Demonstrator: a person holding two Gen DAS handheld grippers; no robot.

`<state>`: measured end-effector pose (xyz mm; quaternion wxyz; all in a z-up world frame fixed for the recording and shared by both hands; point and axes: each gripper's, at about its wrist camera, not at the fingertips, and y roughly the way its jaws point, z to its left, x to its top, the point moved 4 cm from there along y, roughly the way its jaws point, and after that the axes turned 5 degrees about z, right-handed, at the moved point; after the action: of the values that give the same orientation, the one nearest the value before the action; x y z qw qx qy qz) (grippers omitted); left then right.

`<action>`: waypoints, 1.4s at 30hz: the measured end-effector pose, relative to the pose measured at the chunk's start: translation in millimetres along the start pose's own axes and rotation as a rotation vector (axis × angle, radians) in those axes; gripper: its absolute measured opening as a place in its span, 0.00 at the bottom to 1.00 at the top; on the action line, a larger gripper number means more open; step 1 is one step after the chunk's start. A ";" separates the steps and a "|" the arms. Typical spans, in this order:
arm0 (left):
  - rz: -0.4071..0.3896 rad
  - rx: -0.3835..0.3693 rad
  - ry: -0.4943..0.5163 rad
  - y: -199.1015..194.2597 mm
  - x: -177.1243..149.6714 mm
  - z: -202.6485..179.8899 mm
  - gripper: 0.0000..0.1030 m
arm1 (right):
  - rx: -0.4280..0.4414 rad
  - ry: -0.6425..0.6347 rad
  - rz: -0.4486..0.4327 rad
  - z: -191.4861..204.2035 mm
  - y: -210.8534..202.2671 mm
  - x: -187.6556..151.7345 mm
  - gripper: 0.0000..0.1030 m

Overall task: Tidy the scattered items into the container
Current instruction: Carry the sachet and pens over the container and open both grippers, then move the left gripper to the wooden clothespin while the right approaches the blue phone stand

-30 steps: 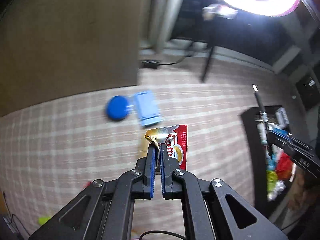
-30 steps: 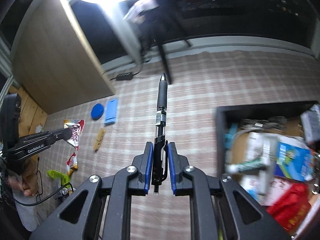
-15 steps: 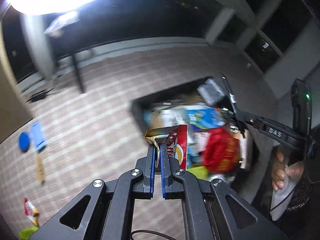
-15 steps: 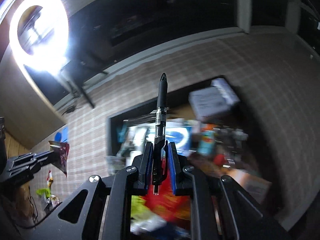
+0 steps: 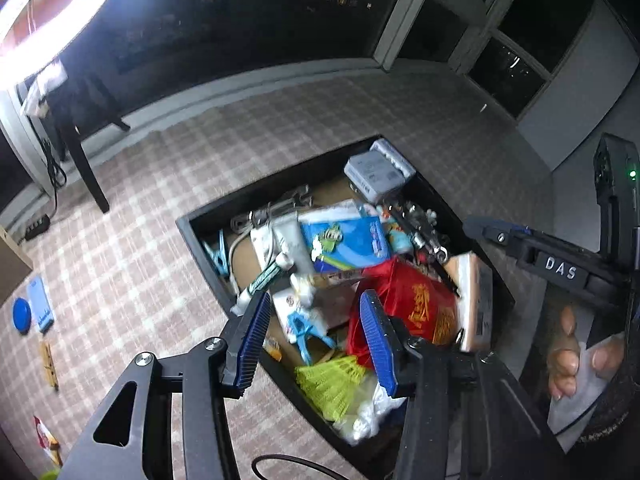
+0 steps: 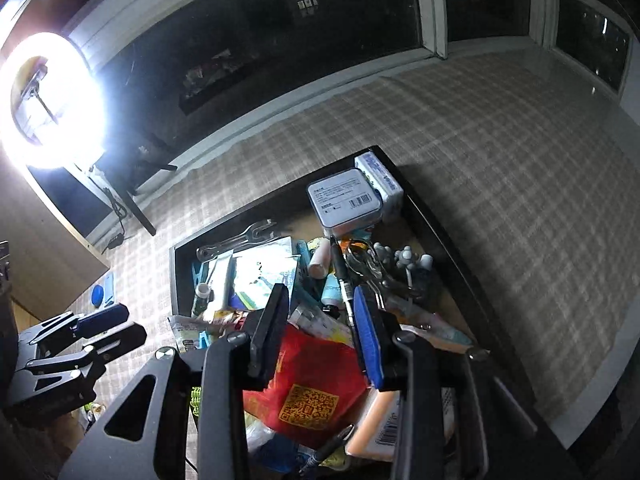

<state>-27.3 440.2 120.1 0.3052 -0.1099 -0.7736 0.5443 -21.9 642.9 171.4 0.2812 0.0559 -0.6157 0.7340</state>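
Observation:
A black open container [image 5: 208, 256] on the checked cloth is full of mixed items; it also shows in the right wrist view [image 6: 174, 280]. My left gripper [image 5: 314, 342] is open and empty above its near edge. My right gripper [image 6: 320, 332] is open and empty above the container. A black pen [image 6: 343, 280] lies among the items just beyond the right fingers. A red packet [image 5: 416, 312] lies in the container, also in the right wrist view [image 6: 316, 384]. The coffee sachet is not clearly visible.
On the cloth at the left lie a blue round lid [image 5: 21, 315], a blue card [image 5: 41, 305], a wooden peg [image 5: 49, 364] and a small snack packet [image 5: 46, 438]. A bright ring light [image 6: 52, 100] and a dark table leg [image 5: 90, 176] stand behind.
Both grippers moved over the container and opened. The left let go of the coffee sachet and the right let go of the black pen, which now lies in the container.

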 end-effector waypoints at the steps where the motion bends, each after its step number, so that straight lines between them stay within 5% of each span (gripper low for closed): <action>1: 0.001 0.004 -0.003 -0.3 -1.5 3.8 0.42 | 0.003 -0.006 0.000 2.9 0.1 0.0 0.33; 14: -0.022 0.117 -0.121 -26.0 -44.0 101.3 0.41 | 0.073 -0.162 0.067 85.7 31.2 -11.8 0.36; 26: -0.058 0.260 -0.434 -36.0 -102.3 256.5 0.36 | 0.168 -0.358 0.152 222.2 82.8 -26.4 0.36; 42: -0.055 0.213 -0.540 0.5 -129.5 320.4 0.32 | 0.256 -0.521 0.361 422.4 205.5 -24.7 0.40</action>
<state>-114.8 127.0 3.1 0.1128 0.0925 -0.7679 0.6237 -211.9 222.1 81.1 -0.0295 0.1664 -0.5696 0.8044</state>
